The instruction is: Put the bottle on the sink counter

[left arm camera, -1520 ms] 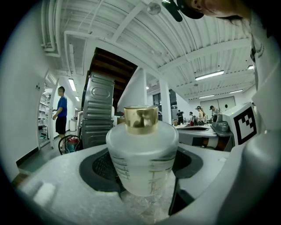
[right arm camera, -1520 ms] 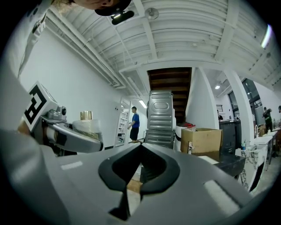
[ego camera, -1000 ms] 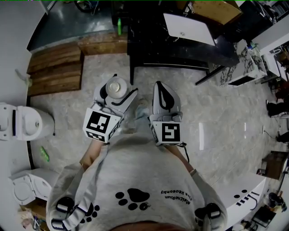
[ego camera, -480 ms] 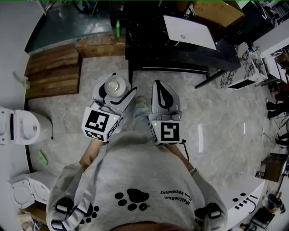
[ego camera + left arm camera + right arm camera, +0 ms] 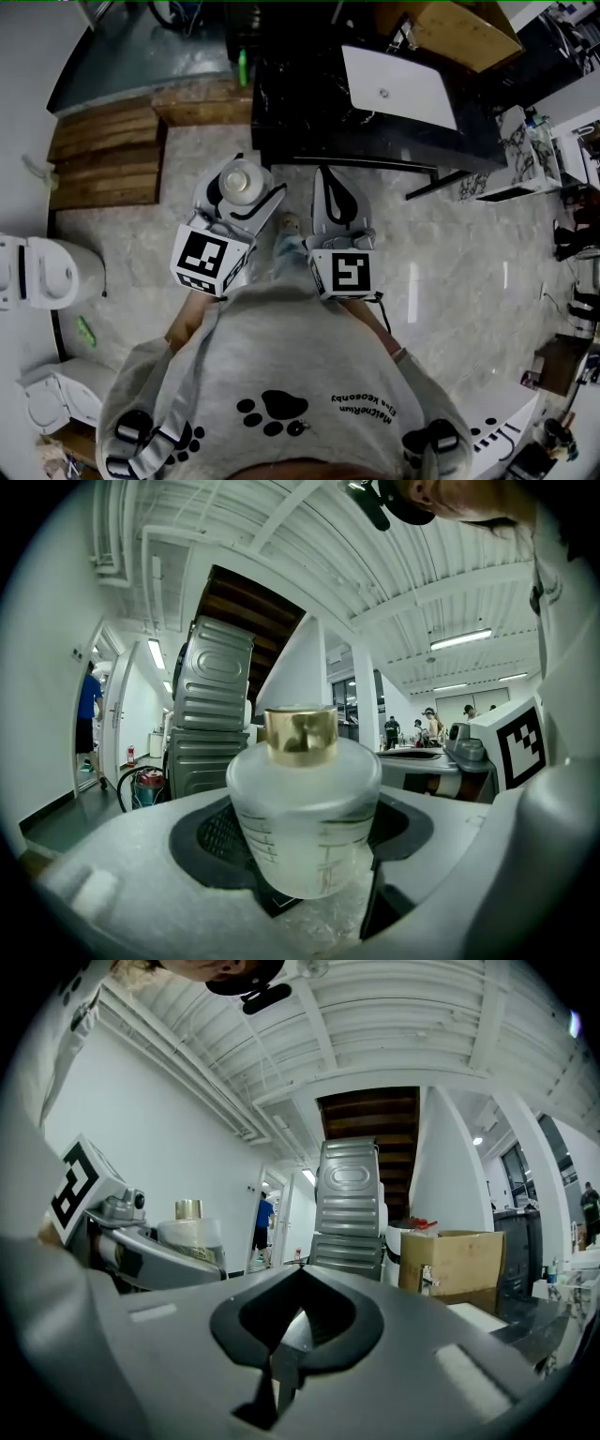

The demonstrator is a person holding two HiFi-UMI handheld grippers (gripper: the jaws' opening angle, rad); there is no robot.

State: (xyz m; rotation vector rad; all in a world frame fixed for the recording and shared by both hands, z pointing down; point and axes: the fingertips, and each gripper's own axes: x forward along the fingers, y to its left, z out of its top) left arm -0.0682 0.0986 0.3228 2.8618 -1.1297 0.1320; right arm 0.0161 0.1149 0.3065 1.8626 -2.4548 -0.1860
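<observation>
A frosted bottle [image 5: 241, 178] with a gold cap [image 5: 300, 735] stands upright between the jaws of my left gripper [image 5: 247, 189], which is shut on its body [image 5: 305, 827]. My right gripper [image 5: 330, 178] is held beside it to the right, shut and with nothing in it; its dark pads meet [image 5: 298, 1283]. The right gripper view also catches the bottle [image 5: 190, 1230] at the left. Ahead lies the black sink counter [image 5: 300, 103] with a white basin [image 5: 398, 86]. Both grippers are held short of the counter's near edge, over the marble floor.
A green bottle [image 5: 242, 66] stands past the counter's left end. Wooden steps [image 5: 103, 155] lie at the left, a white toilet [image 5: 47, 272] further left. A grey ribbed metal case [image 5: 349, 1213] and a cardboard box [image 5: 450, 1260] stand ahead. People stand in the background.
The counter and basin have come closer in the head view as both grippers move forward together. The left gripper's hold on the bottle is unchanged, and the right stays shut.
</observation>
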